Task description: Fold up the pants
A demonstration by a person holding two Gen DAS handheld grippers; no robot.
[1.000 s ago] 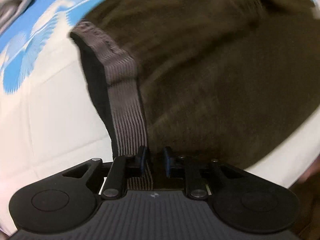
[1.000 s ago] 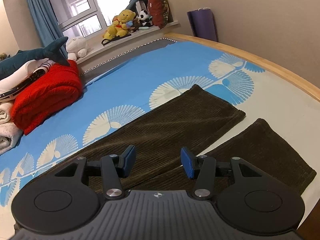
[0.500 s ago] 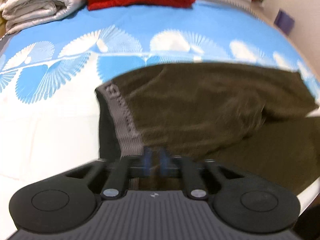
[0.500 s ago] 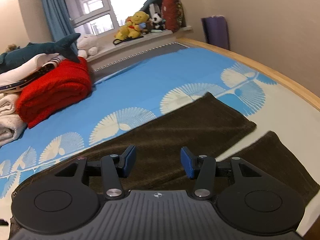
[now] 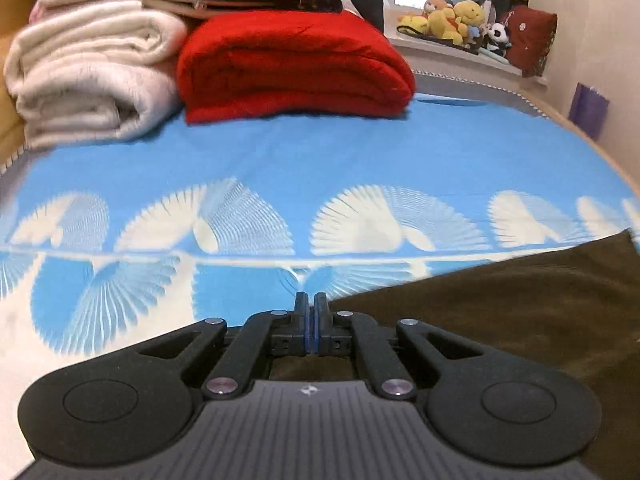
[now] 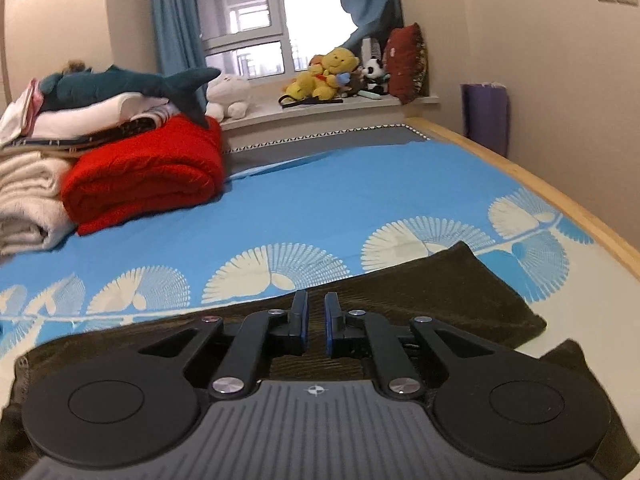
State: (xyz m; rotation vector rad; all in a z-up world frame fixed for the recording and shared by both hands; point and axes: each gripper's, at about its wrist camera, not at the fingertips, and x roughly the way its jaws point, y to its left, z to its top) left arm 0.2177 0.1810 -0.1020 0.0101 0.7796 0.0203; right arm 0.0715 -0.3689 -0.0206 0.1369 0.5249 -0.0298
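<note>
Dark brown corduroy pants (image 6: 432, 284) lie flat on the blue and white bedsheet (image 6: 320, 208), legs stretched toward the right. In the left wrist view the pants (image 5: 500, 312) fill the lower right. My left gripper (image 5: 311, 308) is shut, its pads pressed together; no cloth shows between the tips, and brown fabric lies just under it. My right gripper (image 6: 316, 312) hovers over the pants with its jaws nearly closed, a narrow gap between them, nothing in it.
A folded red blanket (image 5: 292, 64) and cream blankets (image 5: 88, 76) are stacked at the far side of the bed, with a plush shark (image 6: 132, 84) on top. Stuffed toys (image 6: 324, 72) sit on the window sill. The wooden bed edge (image 6: 560, 196) runs along the right.
My left gripper closed fully and tilted up from the grey waistband toward the bed's far side. My right gripper's jaws narrowed from wide open to a small gap and dropped lower over the pants.
</note>
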